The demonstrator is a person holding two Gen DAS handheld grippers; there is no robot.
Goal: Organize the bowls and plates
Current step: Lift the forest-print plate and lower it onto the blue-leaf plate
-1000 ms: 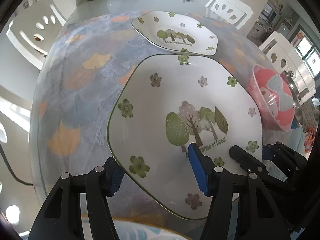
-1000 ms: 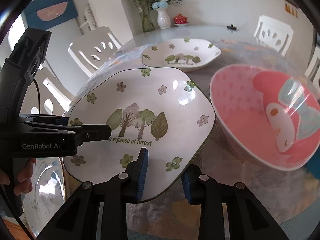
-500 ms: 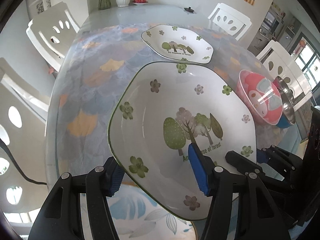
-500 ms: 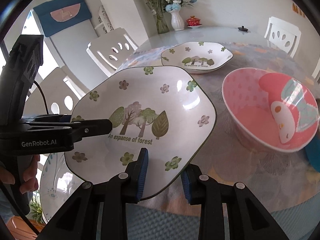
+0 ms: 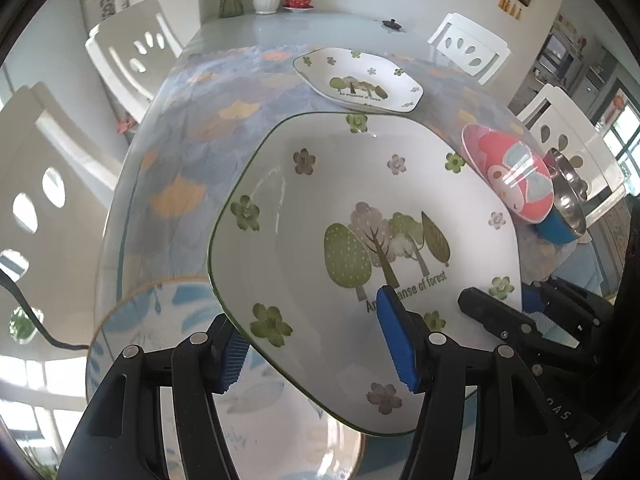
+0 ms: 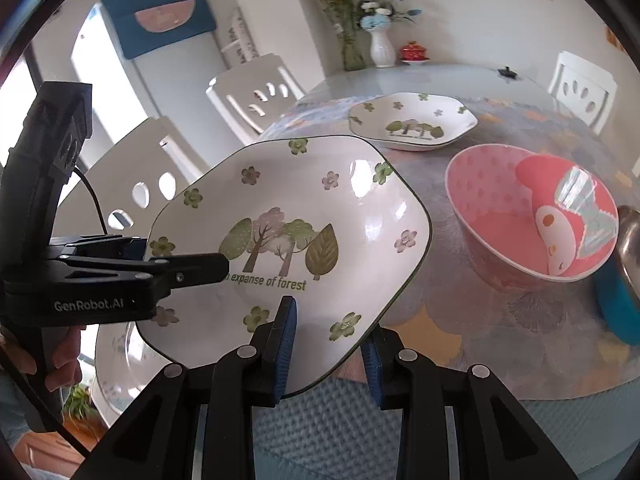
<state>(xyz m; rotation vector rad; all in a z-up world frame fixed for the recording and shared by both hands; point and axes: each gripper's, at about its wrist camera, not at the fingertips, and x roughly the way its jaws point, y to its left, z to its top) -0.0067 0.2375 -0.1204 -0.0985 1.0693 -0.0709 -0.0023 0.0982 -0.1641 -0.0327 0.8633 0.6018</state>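
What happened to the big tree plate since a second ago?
Both grippers, left and right, have lifted the tree plate off the table, toward the blue-leaf plate that now shows beneath it. Both still pinch its rim. The far plate and pink bowl stayed put.

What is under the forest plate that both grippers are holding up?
Under the held forest plate lies a white plate with blue leaf patterns and a golden rim. Only its left and near parts show; the forest plate covers the rest, so anything on that hidden part cannot be seen.
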